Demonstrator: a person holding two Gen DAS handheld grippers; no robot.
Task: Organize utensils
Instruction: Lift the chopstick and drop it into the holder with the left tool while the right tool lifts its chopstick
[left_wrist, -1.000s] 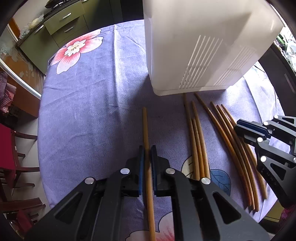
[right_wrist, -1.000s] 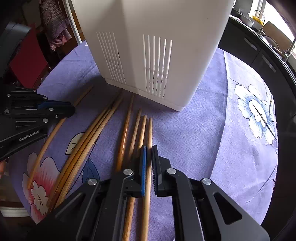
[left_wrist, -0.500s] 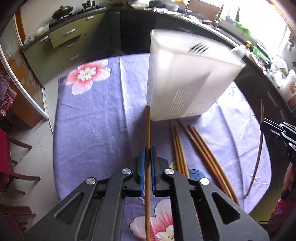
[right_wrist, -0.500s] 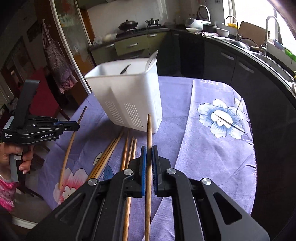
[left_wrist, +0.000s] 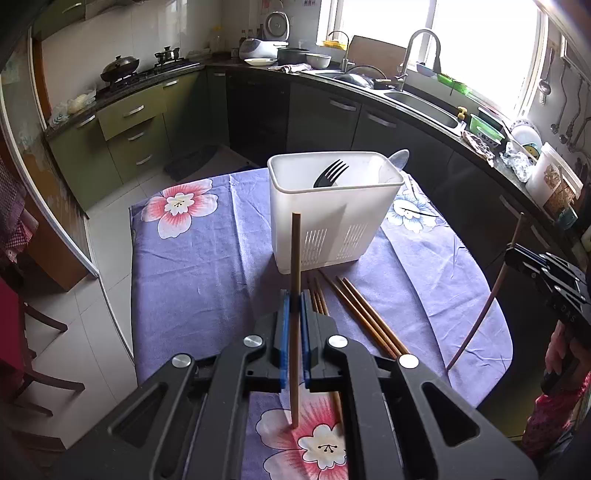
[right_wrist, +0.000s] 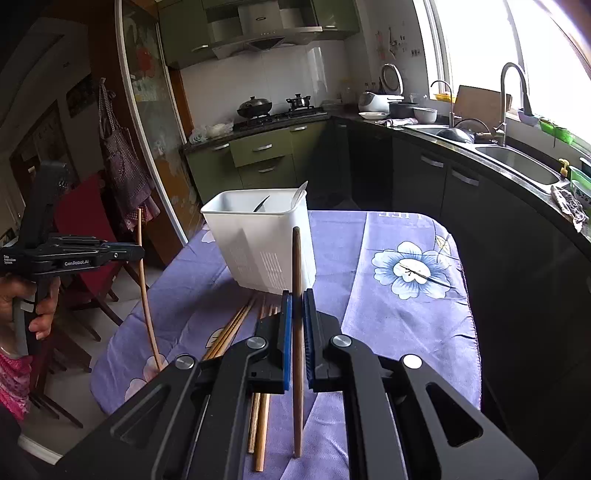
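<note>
My left gripper (left_wrist: 294, 301) is shut on a light wooden chopstick (left_wrist: 295, 258), held off the table and short of the white utensil caddy (left_wrist: 334, 236). A black fork (left_wrist: 330, 173) and a spoon stand inside that caddy. My right gripper (right_wrist: 297, 301) is shut on a darker chopstick (right_wrist: 296, 266), also in the air before the caddy (right_wrist: 266, 247). Several more chopsticks (left_wrist: 364, 314) lie on the purple flowered cloth in front of the caddy. Each gripper shows in the other's view, the left gripper (right_wrist: 138, 253) and the right gripper (left_wrist: 511, 253), each with its stick.
The table (left_wrist: 207, 266) carries a purple floral cloth and ends close on the left and right. Dark kitchen cabinets, a sink (right_wrist: 517, 162) and a stove line the walls behind. Red chairs (right_wrist: 92, 229) stand beside the table. A person's hand (right_wrist: 22, 299) holds the left gripper's handle.
Both grippers have risen from the cloth, each lifting one chopstick, and drawn back from the caddy. The views now look over the caddy's rim into the kitchen.
</note>
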